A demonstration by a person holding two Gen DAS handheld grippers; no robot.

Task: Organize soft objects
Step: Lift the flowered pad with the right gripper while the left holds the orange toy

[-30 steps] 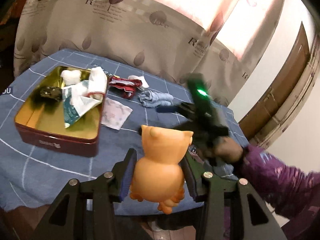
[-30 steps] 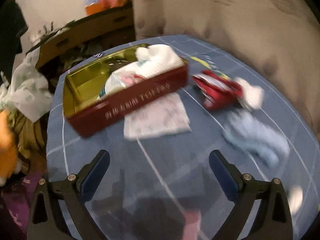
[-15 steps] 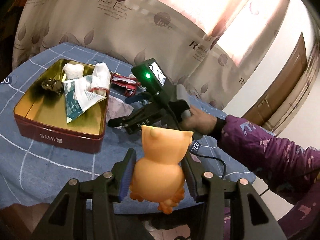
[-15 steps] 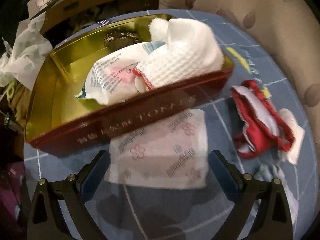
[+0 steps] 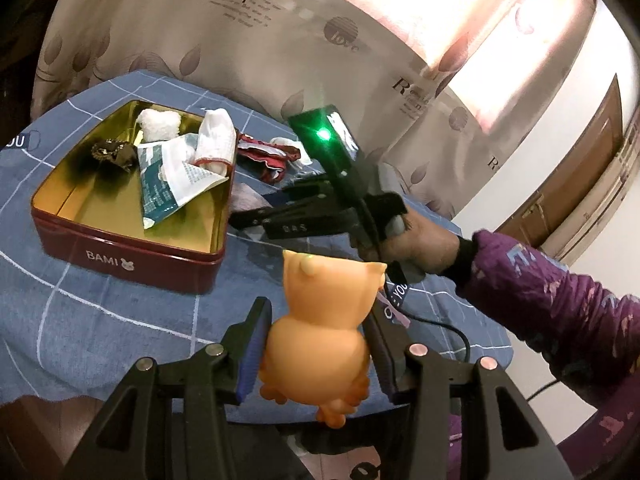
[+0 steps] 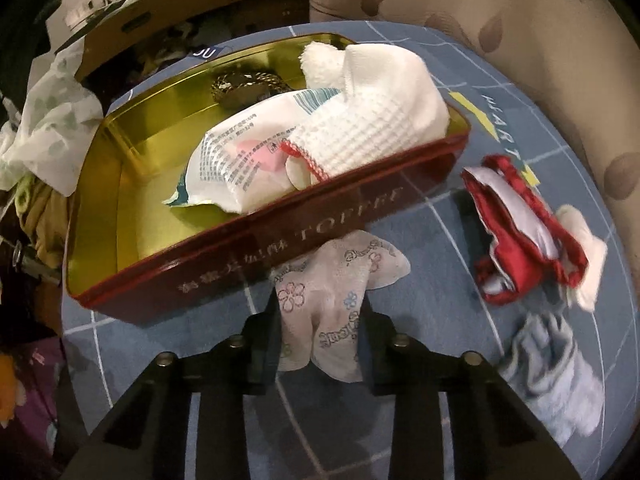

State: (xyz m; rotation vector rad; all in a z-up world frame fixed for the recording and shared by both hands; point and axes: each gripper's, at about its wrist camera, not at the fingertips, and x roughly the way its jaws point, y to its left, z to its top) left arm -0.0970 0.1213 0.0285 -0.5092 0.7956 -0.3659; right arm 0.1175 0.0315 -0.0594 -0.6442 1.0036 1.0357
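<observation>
The right tool (image 6: 320, 332) is closing on the thin white flower-printed tissue packet (image 6: 340, 280), which bunches up between its jaws right against the long side of the dark red, gold-lined rectangular metal tin (image 6: 132, 284), near the middle of the blue checked tablecloth over the table (image 6: 460, 312). To do this well, I'd let the pinch settle on the crumpled middle, then lift clear over the tin's rim before moving inward, since the limp film could snag on the wall. The left tool (image 5: 316, 344) hangs at the near edge, clenched on a smooth orange rubbery owl figure (image 5: 320, 328). Inside the tin lie a white waffle-weave cloth (image 6: 380, 120) and a glossy wipes pouch (image 6: 248, 160); a red satin fabric piece (image 6: 520, 236) and a pale blue knitted sock (image 6: 552, 368) wait toward the right edge.
</observation>
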